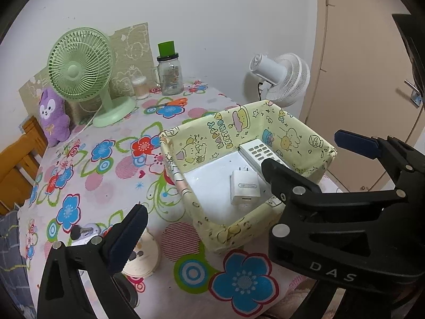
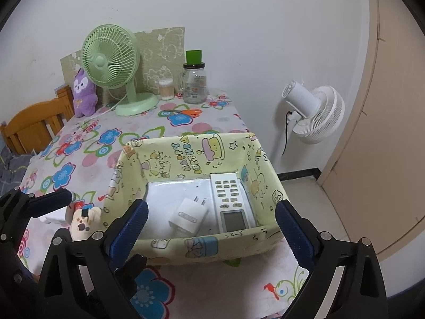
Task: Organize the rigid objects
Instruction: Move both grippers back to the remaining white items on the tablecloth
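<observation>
1. Left wrist view: the left tongs stand wide apart with nothing between the pads, held above the near edge of the desk with its flowered cloth. One blue-padded finger shows at lower left. Past it sits the yellow cartoon-print box, and inside, on its pale floor, lie a white charger plug and a white remote control, the remote along the box's right wall (part of it is hidden behind the other tongs). The right tongs cross the frame at right, also spread open. A round cream gadget lies on the cloth beside the left finger.

2. Right wrist view: the right tongs are apart and empty, straddling the box near its front wall. The charger plug lies just left of the remote control, both flat on the box floor. At the back of the desk stand a green fan, a purple plush toy and a glass jar; orange scissors lie nearby.
</observation>
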